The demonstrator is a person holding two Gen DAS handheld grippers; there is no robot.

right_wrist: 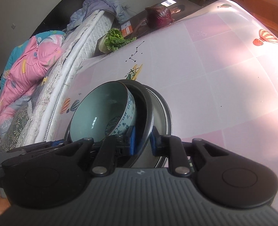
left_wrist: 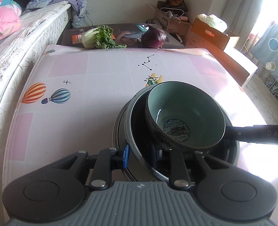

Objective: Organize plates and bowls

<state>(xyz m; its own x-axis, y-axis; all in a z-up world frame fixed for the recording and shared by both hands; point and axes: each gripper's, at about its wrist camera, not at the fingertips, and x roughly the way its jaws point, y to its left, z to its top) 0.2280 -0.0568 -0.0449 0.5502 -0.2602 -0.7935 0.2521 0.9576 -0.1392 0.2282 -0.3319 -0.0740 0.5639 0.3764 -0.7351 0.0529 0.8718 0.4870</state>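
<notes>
The celadon bowl [left_wrist: 184, 116] sat tilted inside a dark shallow bowl [left_wrist: 139, 131], which rested on a steel plate [left_wrist: 118, 130] on the counter [left_wrist: 82, 86]. All three looked hard, glazed and breakable, likely slippery at the rims, so a firm pinch across a rim edge seemed the safest hold. The left tongs [left_wrist: 140, 157] straddled the dark bowl's near rim, their blue pads touching or nearly touching it; whether they gripped could not be told. The right tongs [right_wrist: 141, 141] stood likewise around that bowl's rim on its other side, pads just beside it.
</notes>
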